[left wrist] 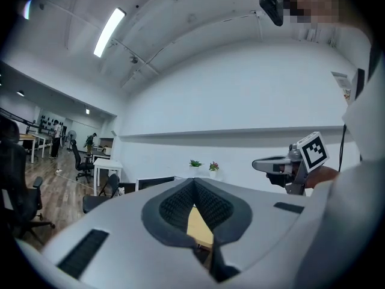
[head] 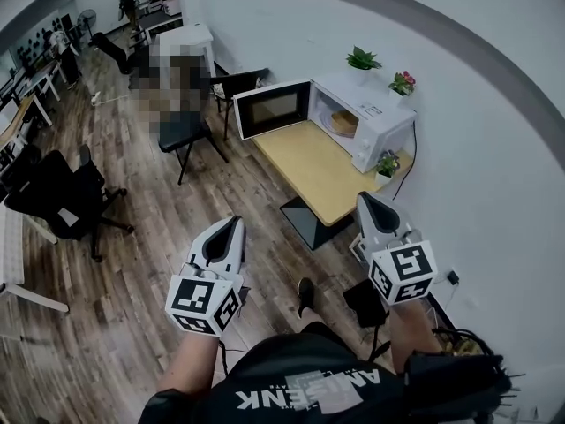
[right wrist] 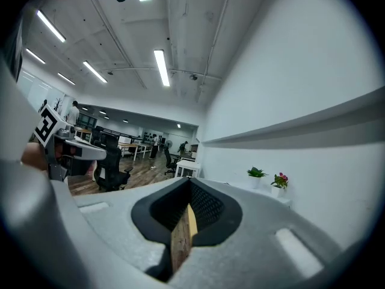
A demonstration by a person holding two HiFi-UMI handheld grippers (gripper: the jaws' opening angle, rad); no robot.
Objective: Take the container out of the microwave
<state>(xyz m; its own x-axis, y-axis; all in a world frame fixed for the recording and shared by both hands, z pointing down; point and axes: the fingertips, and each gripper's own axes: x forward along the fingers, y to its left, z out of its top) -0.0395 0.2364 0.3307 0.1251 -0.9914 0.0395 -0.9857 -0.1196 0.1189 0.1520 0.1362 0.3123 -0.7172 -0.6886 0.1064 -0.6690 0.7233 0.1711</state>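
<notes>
1. Two grippers are held out level in front of the person, well short of the table. They are the left gripper (head: 235, 223) and the right gripper (head: 365, 200), each carrying a marker cube (head: 205, 300) of black-and-white squares at its rear.
2. Both pairs of jaws are pressed together with nothing between them. Through the slit below each set of pads only a strip of the wooden table shows.
3. The white microwave (head: 375, 122) stands at the far end of the table (head: 318, 175), along its wall-side edge. Its door (head: 272, 107) is swung wide open to the left.
4. The container (head: 342, 124), a tan, shallow, round thing, sits inside the open cavity, and neither gripper is near it.
5. Two potted plants stand on top of the microwave, a green one (head: 363, 58) and one with pink flowers (head: 402, 83). A third small plant (head: 387, 163) stands at the table's wall-side edge, just beside the microwave's near corner.
6. A printed label (head: 371, 110) lies on the microwave's top, too small to read.
7. White lettering runs upside down across the person's black shirt (head: 305, 387); only "ENK" at one end reads clearly.
8. A black office chair (head: 62, 197) stands on the wooden floor, well apart from the table.
</notes>
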